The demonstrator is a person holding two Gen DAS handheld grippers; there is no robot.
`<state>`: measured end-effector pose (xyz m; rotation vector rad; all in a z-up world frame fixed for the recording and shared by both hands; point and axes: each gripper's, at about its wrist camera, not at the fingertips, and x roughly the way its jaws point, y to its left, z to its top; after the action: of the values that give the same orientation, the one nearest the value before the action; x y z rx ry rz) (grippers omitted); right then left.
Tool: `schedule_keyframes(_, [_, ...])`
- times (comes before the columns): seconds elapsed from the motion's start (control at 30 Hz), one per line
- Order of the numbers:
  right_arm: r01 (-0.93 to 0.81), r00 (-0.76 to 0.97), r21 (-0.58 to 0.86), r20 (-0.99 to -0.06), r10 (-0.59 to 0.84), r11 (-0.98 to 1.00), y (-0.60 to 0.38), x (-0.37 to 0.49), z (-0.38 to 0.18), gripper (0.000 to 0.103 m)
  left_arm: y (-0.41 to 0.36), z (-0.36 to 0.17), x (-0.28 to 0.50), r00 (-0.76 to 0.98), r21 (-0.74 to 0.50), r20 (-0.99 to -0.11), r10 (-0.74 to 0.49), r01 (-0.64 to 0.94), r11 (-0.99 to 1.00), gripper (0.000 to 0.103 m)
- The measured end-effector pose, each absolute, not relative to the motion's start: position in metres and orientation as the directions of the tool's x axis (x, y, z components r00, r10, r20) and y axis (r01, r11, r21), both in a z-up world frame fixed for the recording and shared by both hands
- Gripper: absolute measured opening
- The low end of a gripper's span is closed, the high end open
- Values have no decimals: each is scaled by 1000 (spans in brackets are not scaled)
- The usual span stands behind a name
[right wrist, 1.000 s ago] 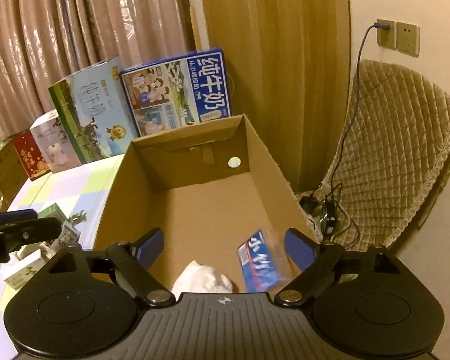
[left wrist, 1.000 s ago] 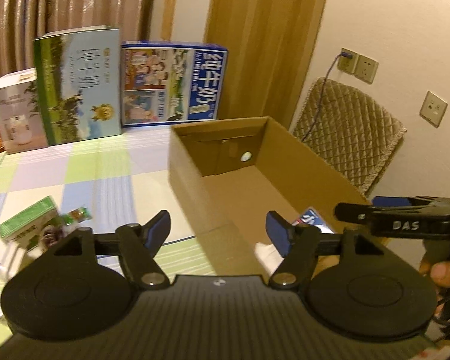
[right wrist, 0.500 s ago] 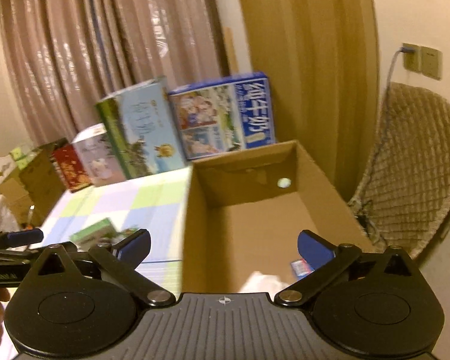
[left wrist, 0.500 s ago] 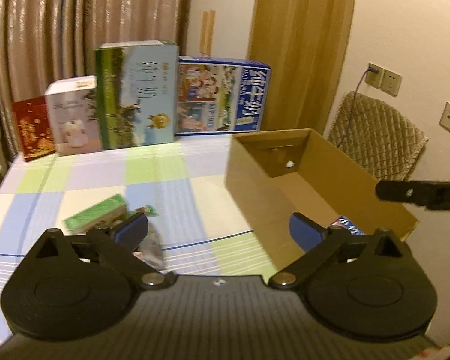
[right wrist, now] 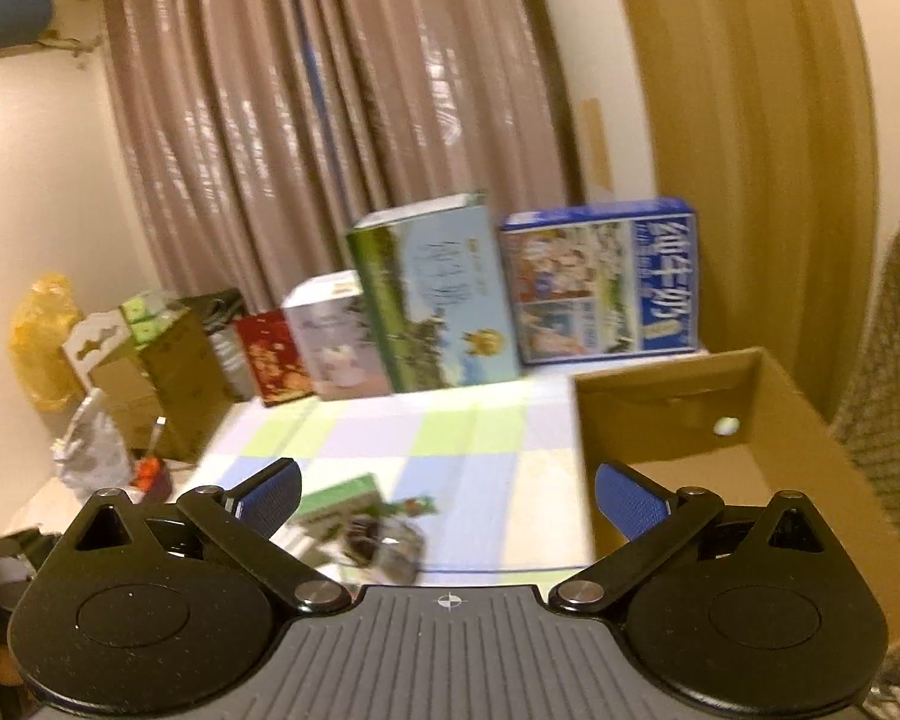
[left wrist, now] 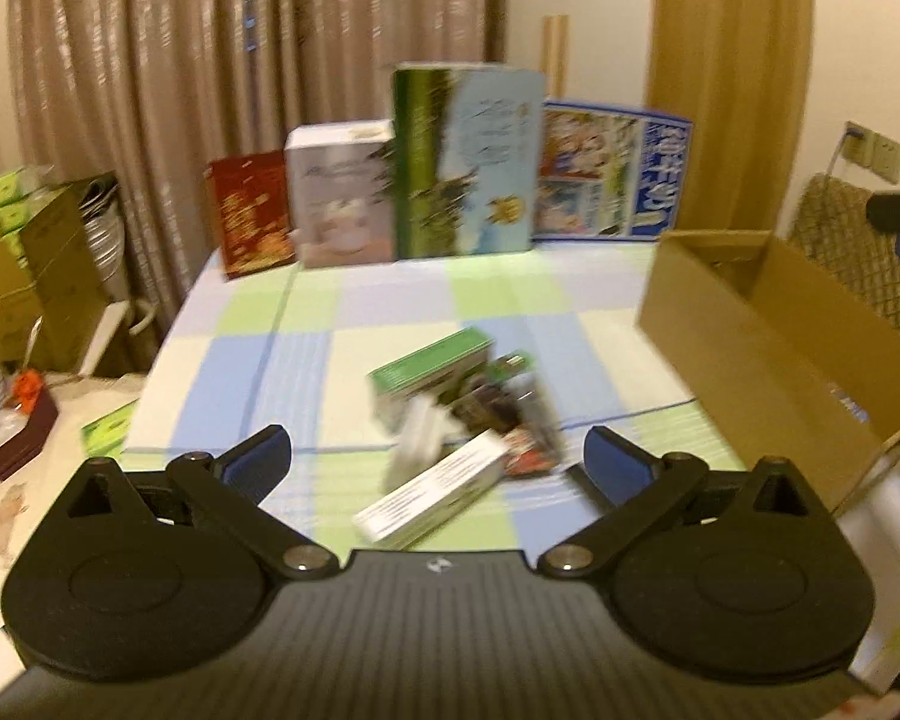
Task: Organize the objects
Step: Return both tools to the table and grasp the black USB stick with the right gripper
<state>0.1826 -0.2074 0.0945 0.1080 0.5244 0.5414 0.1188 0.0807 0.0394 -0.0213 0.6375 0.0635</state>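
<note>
A small pile of packets lies on the checked tablecloth: a green carton [left wrist: 429, 362], a white box [left wrist: 432, 495] and dark snack packets [left wrist: 498, 414]. My left gripper [left wrist: 438, 459] is open and empty, held just above and in front of the pile. An open cardboard box [left wrist: 768, 348] stands at the table's right edge. My right gripper [right wrist: 447, 495] is open and empty, above the table between the pile [right wrist: 360, 525] and the cardboard box [right wrist: 690, 420]. The view is blurred.
Tall milk cartons [left wrist: 465, 162] and gift boxes [left wrist: 339, 192] stand in a row at the table's far edge before a curtain. Stacked boxes [left wrist: 24, 264] sit off the table to the left. A quilted chair [left wrist: 858, 252] is behind the cardboard box.
Both grippers have swung left, away from over the cardboard box and towards the pile of packets. Both stay open and empty.
</note>
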Motion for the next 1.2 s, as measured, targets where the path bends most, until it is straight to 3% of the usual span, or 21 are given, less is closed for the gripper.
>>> schedule_keyframes(0.17, [-469,681,248,-509,526,847,-171,189,63,101,106,26,112,779,16,-622,81,-91,996,102])
schedule_keyframes(0.53, [-485,609,151,-648,457,861,-136,207,-37,101,114,-18,141,719,68,-694,31,23,997,102])
schedule_keyframes(0.73, [-543,545,124,-700,461,831,-125,220,-63,89,107,-38,166,698,110,-716,13,94,989,101])
schedule_keyframes(0.8, [-564,531,108,-712,460,819,-120,224,-71,80,104,-44,175,691,122,-722,12,110,986,100])
schedule_keyframes(1.0, [-568,455,116,-780,428,815,-110,243,-99,60,105,-61,194,671,135,-742,5,141,981,91])
schedule_keyframes(1.2, [-582,425,109,-804,416,806,-102,248,-109,52,104,-77,206,638,126,-770,-3,156,980,80])
